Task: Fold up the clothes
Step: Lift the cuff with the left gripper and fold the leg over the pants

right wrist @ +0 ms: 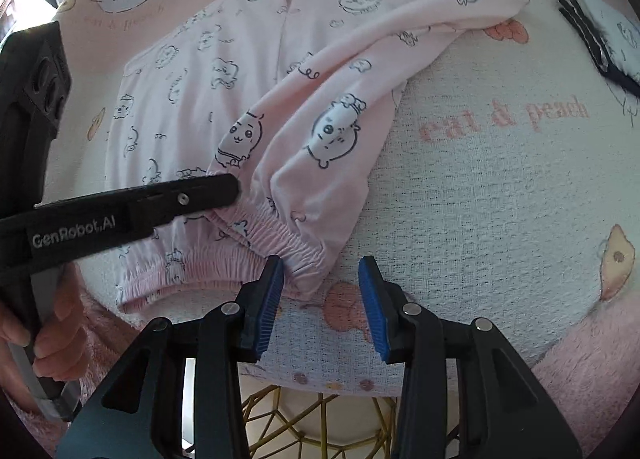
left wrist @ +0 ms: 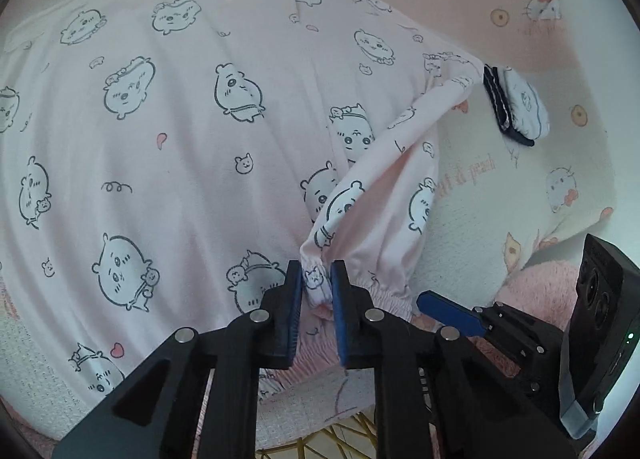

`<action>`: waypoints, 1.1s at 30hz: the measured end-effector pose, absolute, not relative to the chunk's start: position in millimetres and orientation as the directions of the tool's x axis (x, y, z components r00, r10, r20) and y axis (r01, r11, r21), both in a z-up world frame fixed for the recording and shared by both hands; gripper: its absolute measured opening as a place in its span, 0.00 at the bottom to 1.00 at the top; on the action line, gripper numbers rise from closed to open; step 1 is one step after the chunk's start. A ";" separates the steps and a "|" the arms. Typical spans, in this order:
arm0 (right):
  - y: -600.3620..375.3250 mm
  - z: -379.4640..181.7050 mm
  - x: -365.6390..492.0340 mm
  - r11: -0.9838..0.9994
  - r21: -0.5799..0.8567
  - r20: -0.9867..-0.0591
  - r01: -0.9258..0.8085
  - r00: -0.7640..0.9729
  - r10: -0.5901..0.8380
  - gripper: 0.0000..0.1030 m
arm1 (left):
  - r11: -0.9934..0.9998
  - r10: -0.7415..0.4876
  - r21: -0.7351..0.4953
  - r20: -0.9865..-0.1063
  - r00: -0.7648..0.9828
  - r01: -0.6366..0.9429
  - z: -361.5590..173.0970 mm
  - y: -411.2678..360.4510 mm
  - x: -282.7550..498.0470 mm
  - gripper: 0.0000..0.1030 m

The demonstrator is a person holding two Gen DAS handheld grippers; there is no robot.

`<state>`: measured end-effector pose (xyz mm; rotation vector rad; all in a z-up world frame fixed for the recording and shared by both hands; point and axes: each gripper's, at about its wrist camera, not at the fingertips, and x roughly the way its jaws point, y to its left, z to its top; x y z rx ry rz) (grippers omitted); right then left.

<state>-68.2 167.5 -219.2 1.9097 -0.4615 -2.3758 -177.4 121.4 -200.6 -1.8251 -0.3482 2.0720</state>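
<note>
Blue-padded fingers of the left gripper pinch a bunched bit of elastic cuff belonging to the pale pink cotton pyjama trousers printed with cartoon animals; cloth fills the narrow gap between the pads. In the right wrist view the right gripper stands spread and holds nothing, its left pad just beside the gathered waistband, its right pad over bare cover. A person's hand grips the left tool's handle at the frame's edge.

Outward, the trousers lie mostly flat on the textured white-and-pink cat-and-peach bedspread, with one leg doubled back across the other so its cuff sits near the waistband. That looks like a first lengthwise fold under way, not yet smoothed. Halving the length and tidying the edges seem left to do. A small white-and-navy folded garment lies well apart, possibly finished already.
</note>
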 end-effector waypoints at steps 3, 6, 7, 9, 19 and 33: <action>164.6 -219.4 -69.2 -0.949 0.275 -0.942 -0.153 -0.242 -0.234 0.39 | -0.915 0.396 -0.384 -0.913 -0.100 -0.123 -204.0 126.8 -175.7 0.15; 162.7 -213.0 -69.5 -0.950 0.274 -0.933 -0.149 -0.280 -0.225 0.39 | -0.917 0.393 -0.382 -0.913 -0.104 -0.112 -207.8 125.6 -176.1 0.15; 163.7 -212.2 -70.2 -0.949 0.271 -0.932 -0.160 -0.290 -0.217 0.39 | -0.916 0.397 -0.385 -0.910 -0.114 -0.115 -206.1 125.0 -175.9 0.13; 166.9 -211.9 -72.3 -0.939 0.285 -0.925 -0.191 -0.313 -0.217 0.39 | -0.910 0.409 -0.394 -0.901 -0.143 -0.127 -199.5 123.9 -175.0 0.12; 136.5 -198.6 -70.5 -0.950 0.308 -0.877 -0.053 -0.404 -0.262 0.40 | -0.905 0.416 -0.420 -0.837 -0.356 -0.071 -127.5 68.8 -168.7 0.10; 95.6 -197.6 -67.8 -0.915 0.403 -0.857 0.029 -0.337 -0.388 0.44 | -0.916 0.312 -0.381 -0.873 -0.374 0.127 -149.0 -0.4 -88.0 0.10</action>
